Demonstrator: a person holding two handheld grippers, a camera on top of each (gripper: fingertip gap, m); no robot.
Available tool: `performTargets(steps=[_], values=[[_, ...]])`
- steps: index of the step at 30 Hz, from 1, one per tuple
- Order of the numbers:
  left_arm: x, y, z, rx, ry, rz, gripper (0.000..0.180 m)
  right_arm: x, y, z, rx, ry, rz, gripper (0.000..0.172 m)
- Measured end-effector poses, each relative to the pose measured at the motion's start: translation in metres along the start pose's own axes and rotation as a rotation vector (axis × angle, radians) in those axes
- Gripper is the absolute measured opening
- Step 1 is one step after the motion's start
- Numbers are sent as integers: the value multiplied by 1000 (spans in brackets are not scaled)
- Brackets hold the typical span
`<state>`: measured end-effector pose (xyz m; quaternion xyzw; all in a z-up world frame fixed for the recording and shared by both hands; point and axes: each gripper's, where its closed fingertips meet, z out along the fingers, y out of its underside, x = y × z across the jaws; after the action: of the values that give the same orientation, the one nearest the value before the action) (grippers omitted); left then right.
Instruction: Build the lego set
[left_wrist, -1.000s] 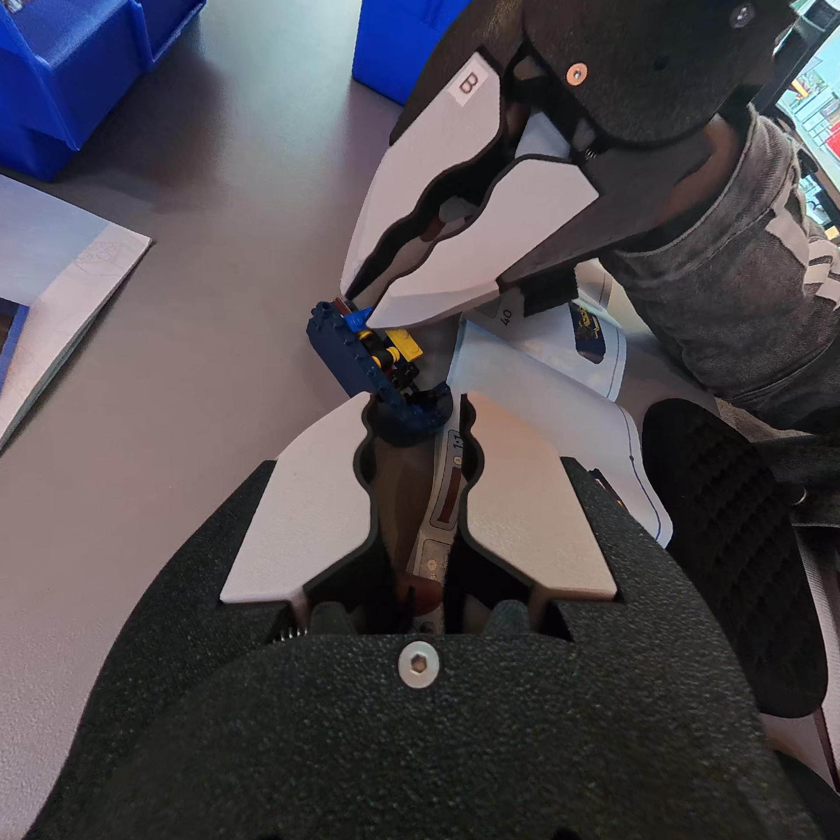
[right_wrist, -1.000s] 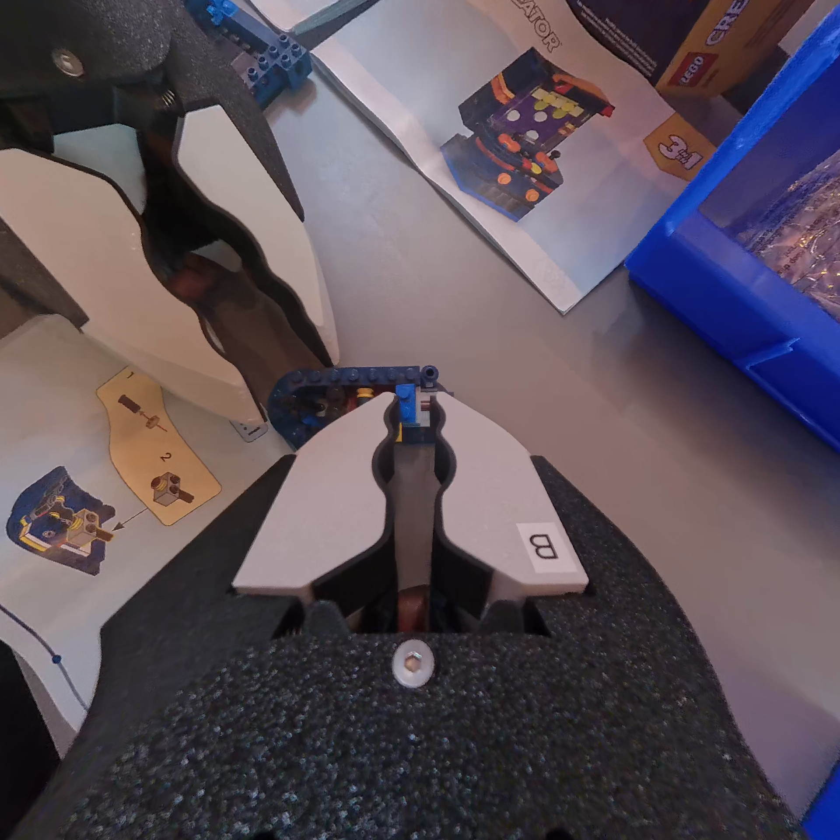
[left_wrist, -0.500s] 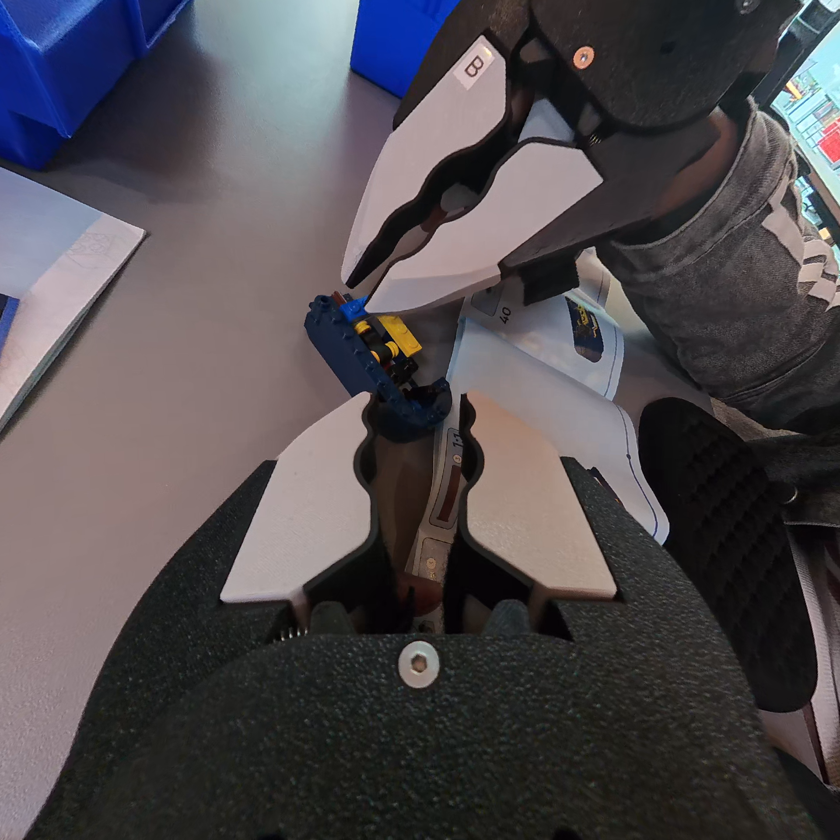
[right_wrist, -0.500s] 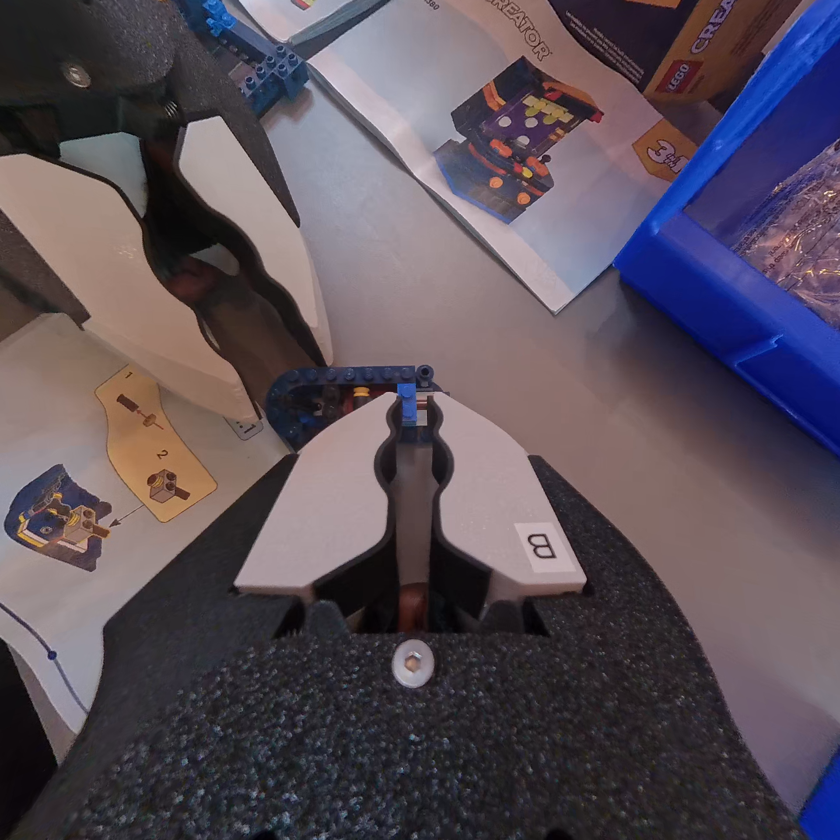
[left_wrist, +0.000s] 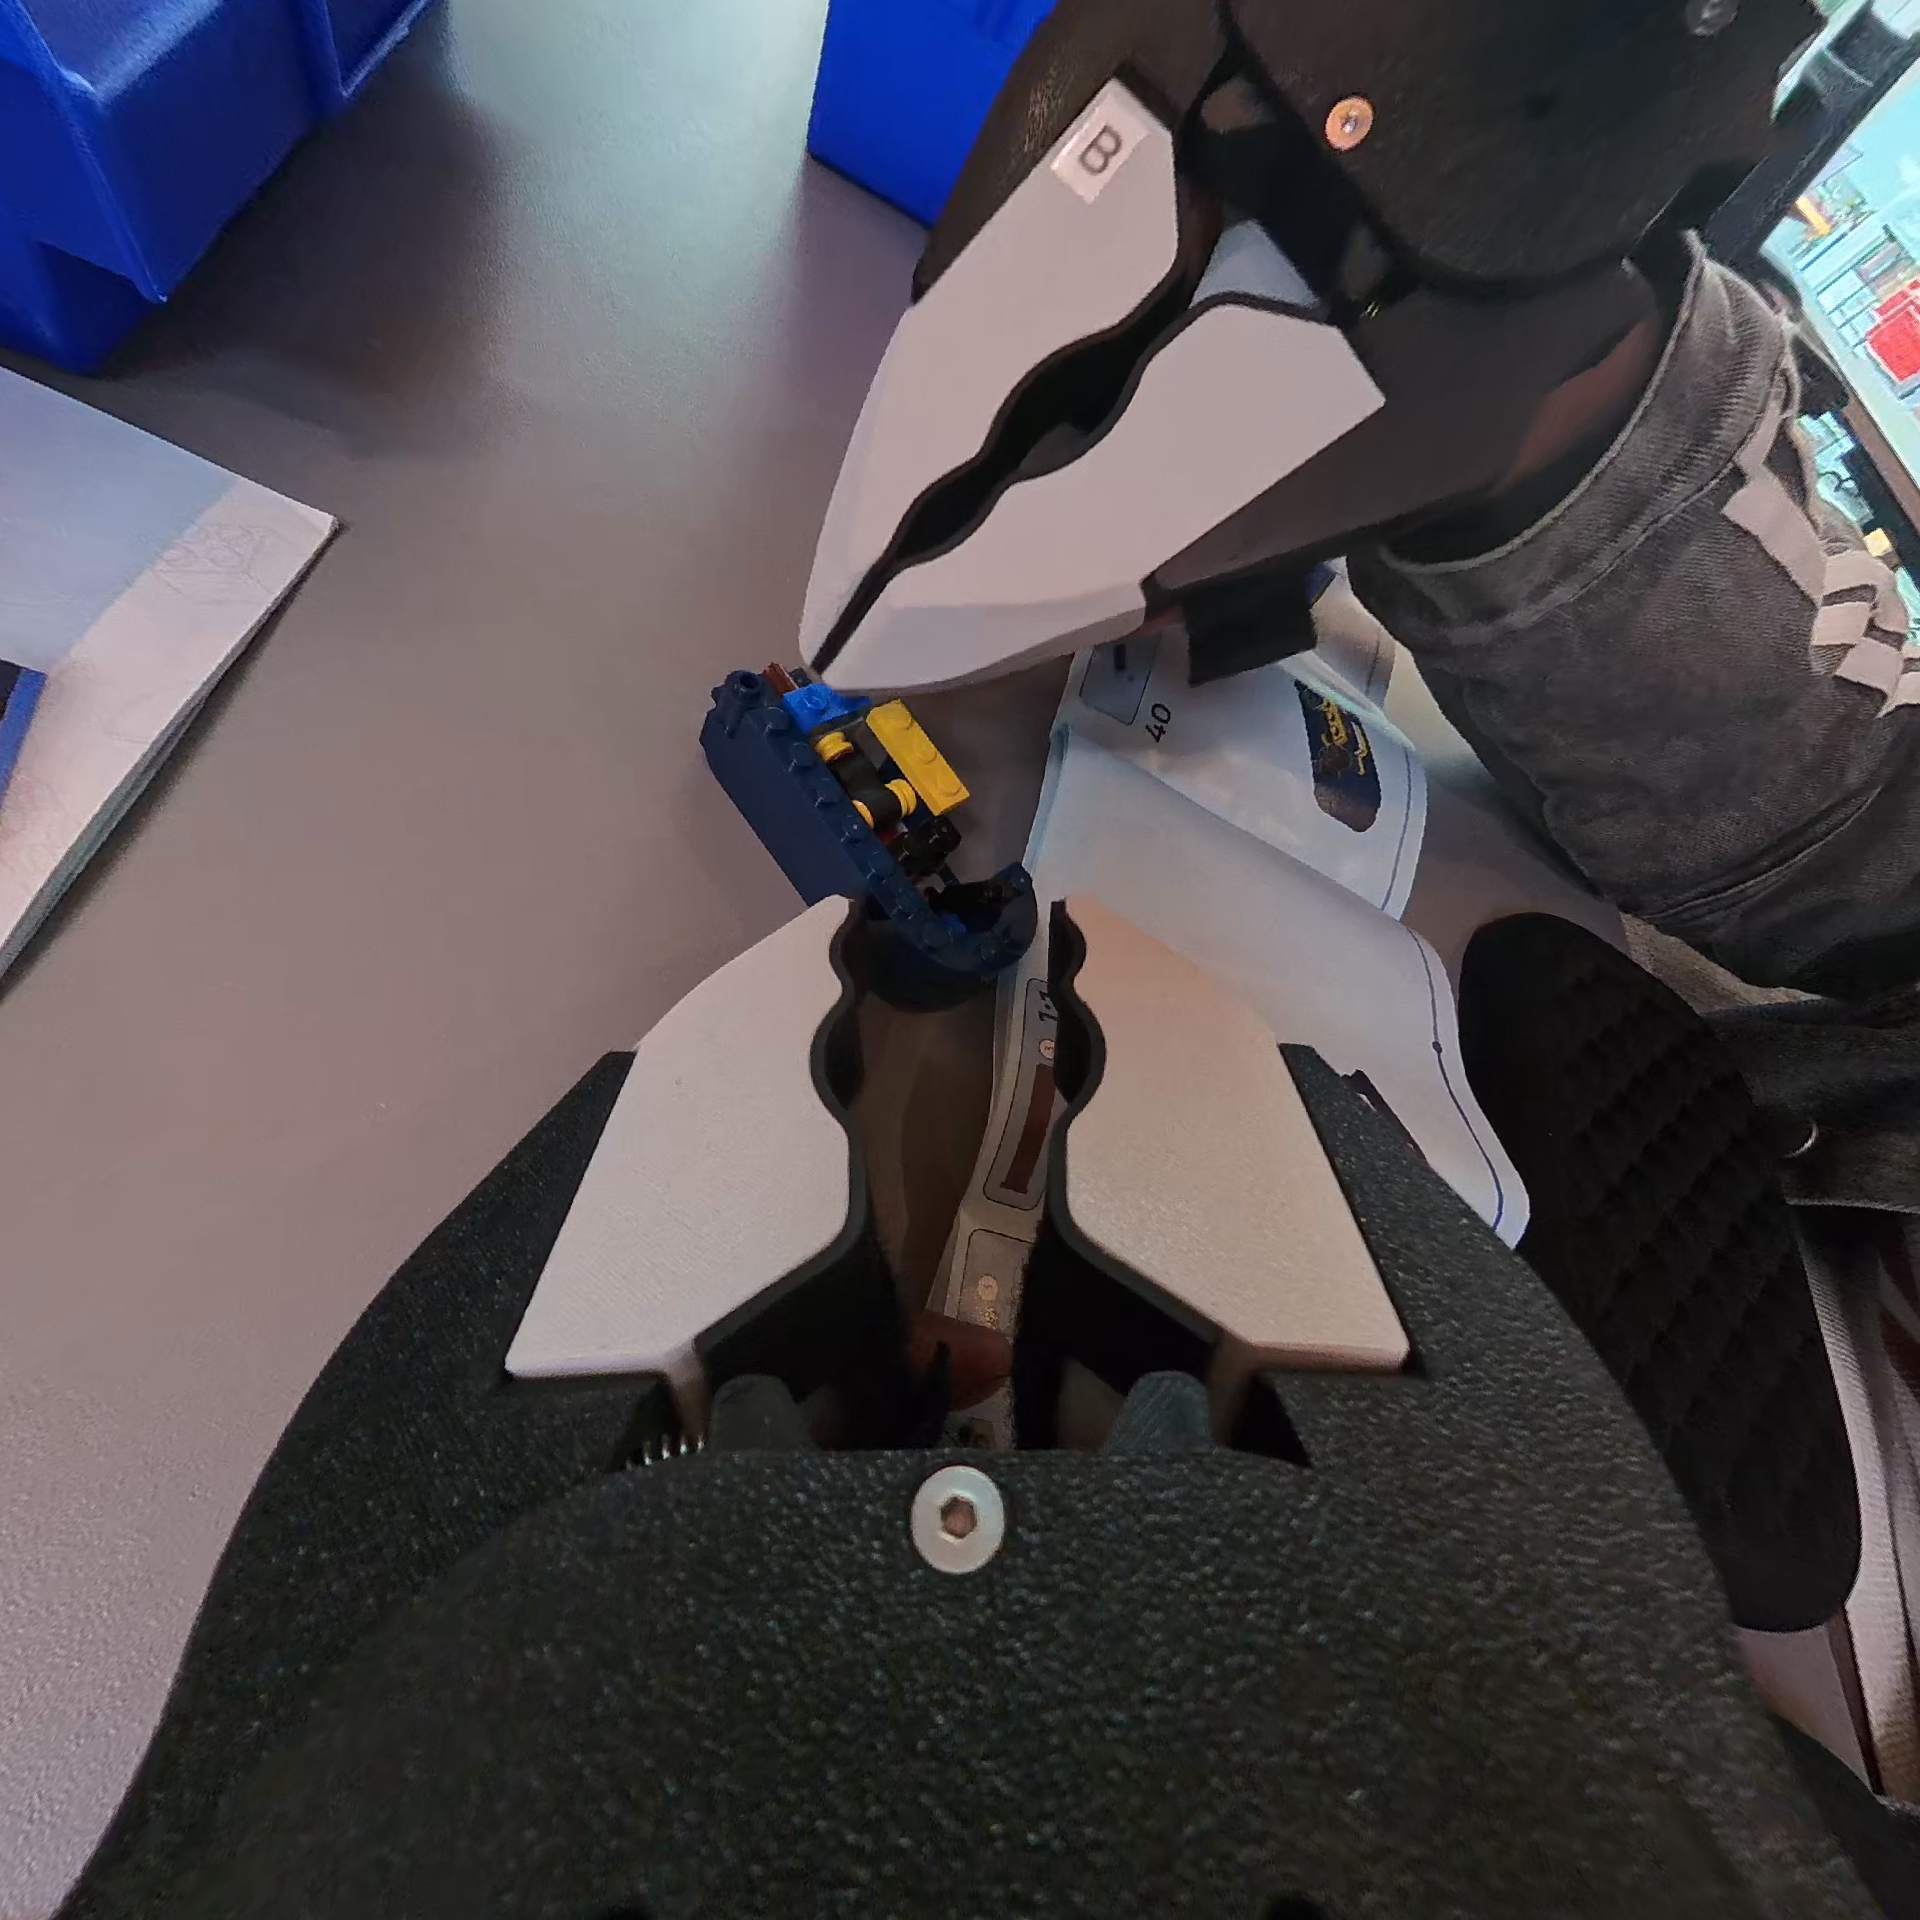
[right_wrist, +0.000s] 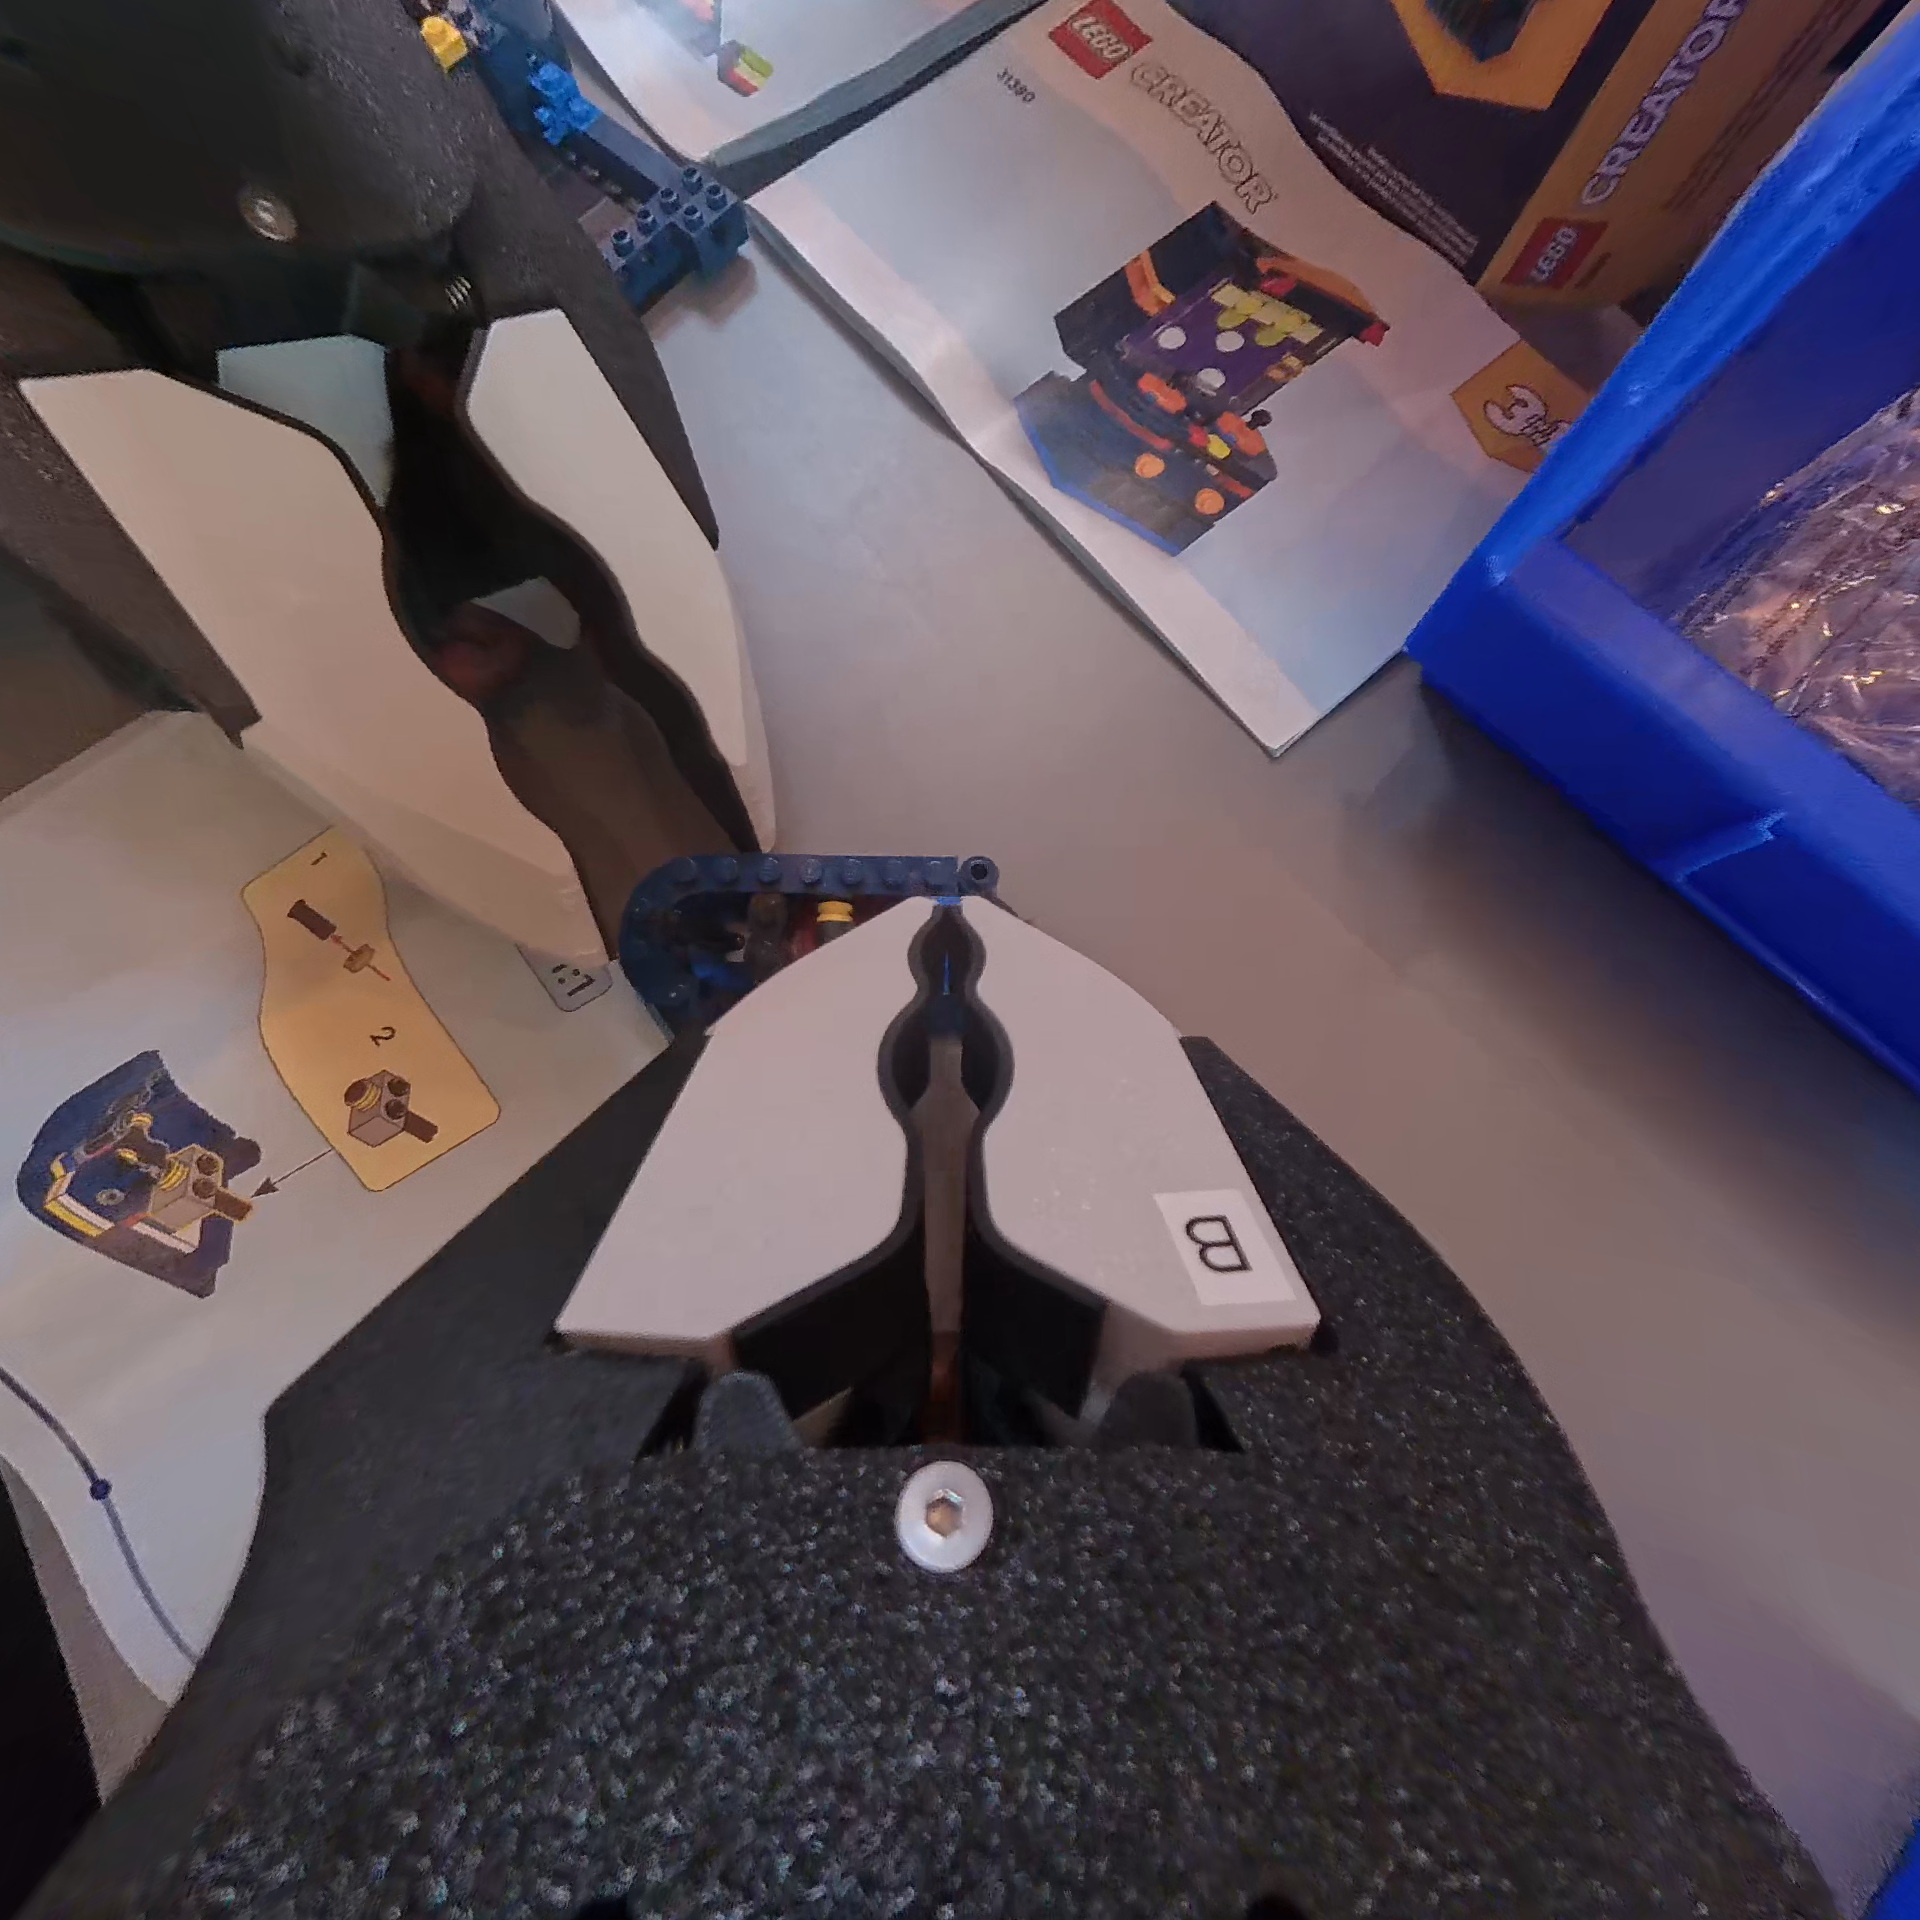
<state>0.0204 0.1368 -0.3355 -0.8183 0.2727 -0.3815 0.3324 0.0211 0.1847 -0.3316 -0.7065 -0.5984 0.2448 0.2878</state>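
A dark blue brick assembly with a rounded end, black and yellow inner parts and a yellow plate is held tilted above the grey table. My left gripper is shut on its rounded end, one fingertip on each side. My right gripper is shut, its fingertips together. In the left wrist view my right gripper rests its tips on a small bright blue brick at the assembly's far end. In the right wrist view the assembly lies just beyond my tips, with the left gripper at its curved end.
An open instruction booklet lies under the left gripper and shows in the left wrist view. Another booklet, a set box and loose dark blue bricks lie farther off. Blue bins stand nearby. A grey sleeve is behind the right gripper. The gap from one gripper's tips to the other's is roughly 5 cm.
My right fingers stood apart around the small blue brick; they have now come together at its top, and the brick stays on the assembly. The left gripper's hold is unchanged.
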Motion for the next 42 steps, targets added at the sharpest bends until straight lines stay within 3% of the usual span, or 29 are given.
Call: performTargets(steps=[17,31,39,42], values=[[9,0,3,-8,18,102,48,-2,4,1,-95,98,-167,0],[9,0,3,-10,10,101,46,-2,7,2,-133,126,-152,1],[8,0,2,-6,8,89,45,-3,5,2,-117,29,-129,0],[7,0,0,2,12,69,44,1,-18,-11,23,-15,-20,0]])
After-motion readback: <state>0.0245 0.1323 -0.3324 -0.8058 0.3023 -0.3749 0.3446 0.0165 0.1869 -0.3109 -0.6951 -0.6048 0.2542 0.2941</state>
